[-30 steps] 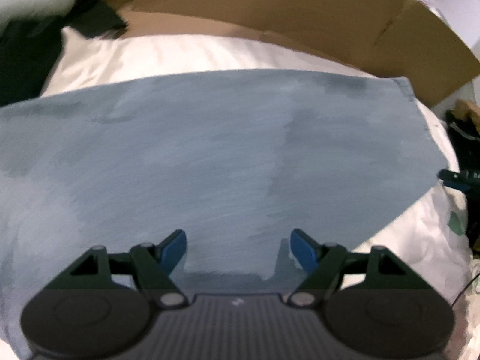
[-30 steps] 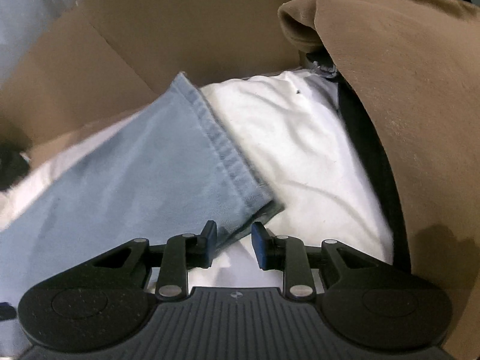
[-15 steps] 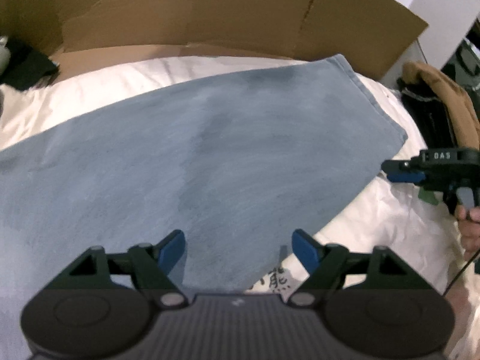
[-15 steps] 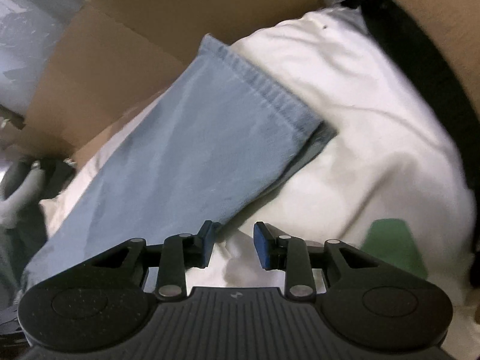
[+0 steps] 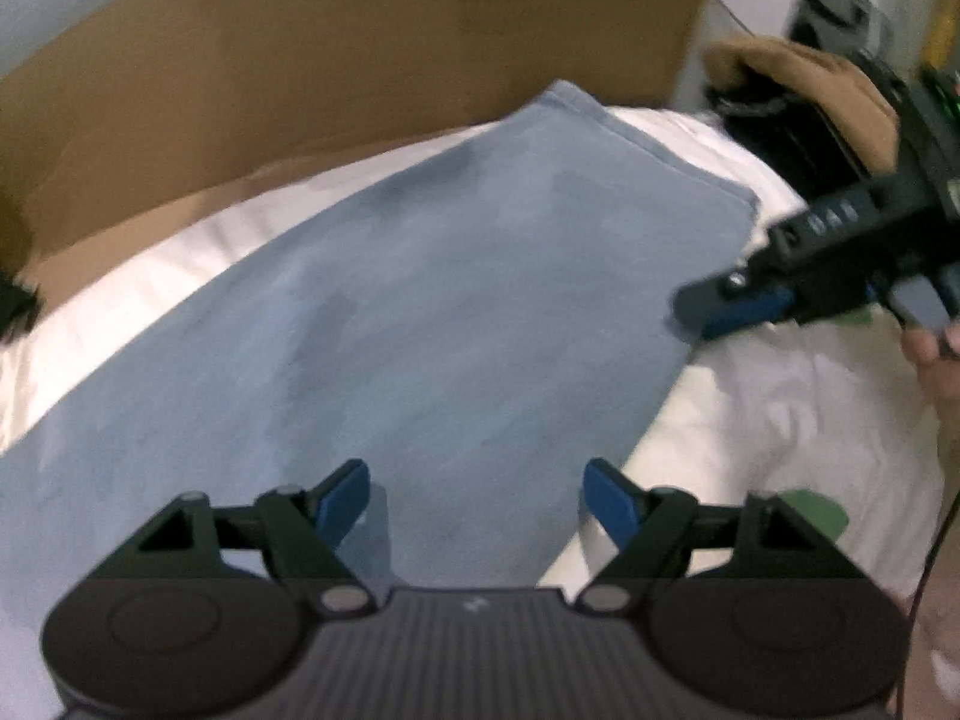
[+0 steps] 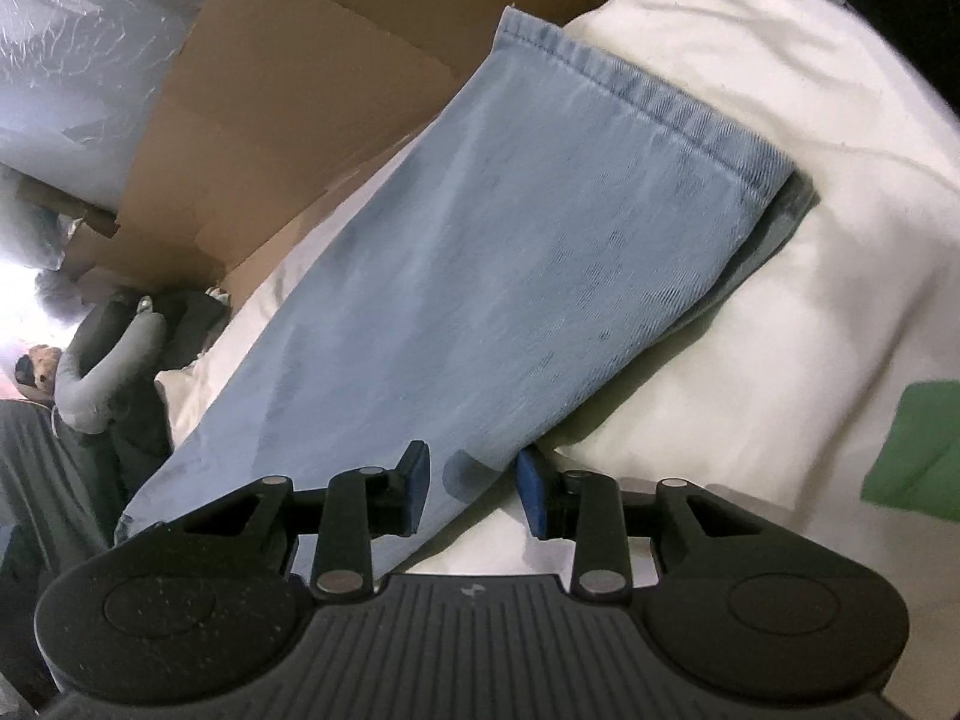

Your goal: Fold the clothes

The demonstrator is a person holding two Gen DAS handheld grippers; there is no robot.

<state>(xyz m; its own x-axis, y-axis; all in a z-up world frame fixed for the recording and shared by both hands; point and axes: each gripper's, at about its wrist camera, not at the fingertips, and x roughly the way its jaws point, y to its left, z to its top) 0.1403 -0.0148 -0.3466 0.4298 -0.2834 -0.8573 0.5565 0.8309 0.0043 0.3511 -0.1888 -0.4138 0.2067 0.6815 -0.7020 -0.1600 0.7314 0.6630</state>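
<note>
The jeans (image 6: 528, 252) lay flat on a white bedsheet (image 6: 780, 228), only one pale denim leg in view, a second layer of denim peeking out beneath the hem (image 6: 648, 90). Long axis of the leg ran from the hemmed cuff at the far end, close to the cardboard sheet (image 5: 360, 60), back toward the near-left and out of frame. The waistband was not visible.

Right hand-held gripper (image 6: 474, 486): jaws partly apart, straddling the near side edge of the leg, one pad over denim, the other over sheet. Pads were not pressing the cloth; nothing gripped. In the left wrist view its tip sat just beside that same edge, nearer the hem.

Left hand-held gripper (image 5: 477, 495): jaws wide, empty, poised over the mid-leg, farther from the cuff.

Judgement: the right hand was the better placed for taking the cuff end. A green patch (image 6: 912, 450) lay on the sheet, clear of the jeans.
</note>
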